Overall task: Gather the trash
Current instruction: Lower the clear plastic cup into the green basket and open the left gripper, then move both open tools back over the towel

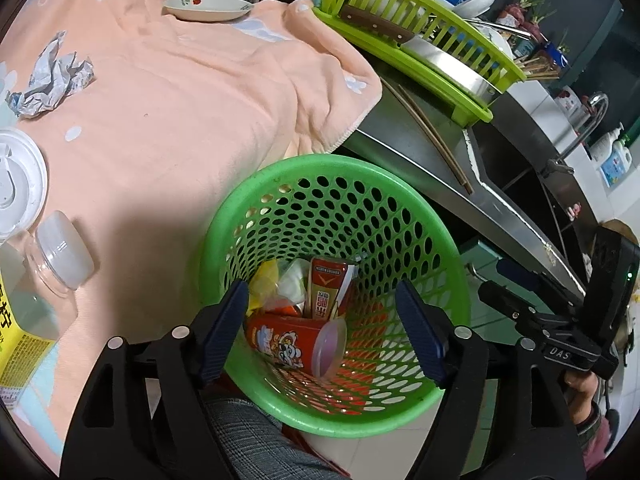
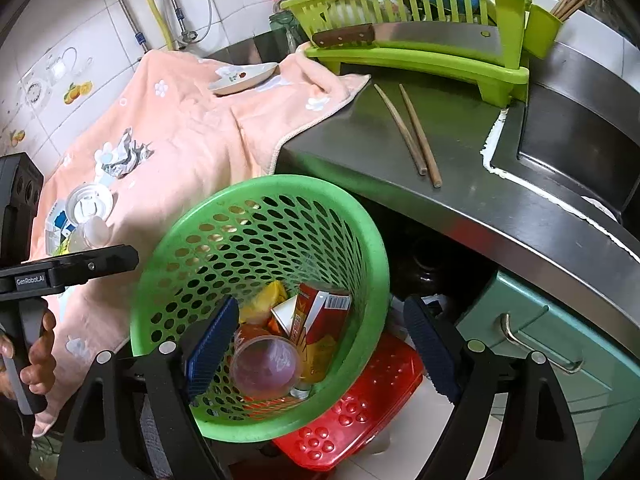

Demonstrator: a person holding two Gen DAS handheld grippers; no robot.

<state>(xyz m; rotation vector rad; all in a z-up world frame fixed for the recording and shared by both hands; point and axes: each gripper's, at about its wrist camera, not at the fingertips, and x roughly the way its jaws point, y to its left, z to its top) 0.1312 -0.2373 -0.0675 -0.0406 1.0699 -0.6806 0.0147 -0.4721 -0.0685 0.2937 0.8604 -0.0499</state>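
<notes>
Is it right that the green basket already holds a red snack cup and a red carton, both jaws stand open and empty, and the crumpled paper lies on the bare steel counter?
One detail is wrong. The crumpled paper lies on the peach towel, not on bare steel; the left wrist view shows it. The green basket does hold the red snack cup and red carton, and the jaws of the left gripper and right gripper stand open and empty.

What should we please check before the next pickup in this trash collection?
1. Left gripper empty, fingers apart: ok.
2. Right gripper empty, fingers apart: ok.
3. Green basket has room above the red snack cup and juice carton: ok.
4. Crumpled paper lies free on the pink towel: ok.
5. White cup lid unobstructed: ok.
6. Bottle empty: cannot tell.
</notes>
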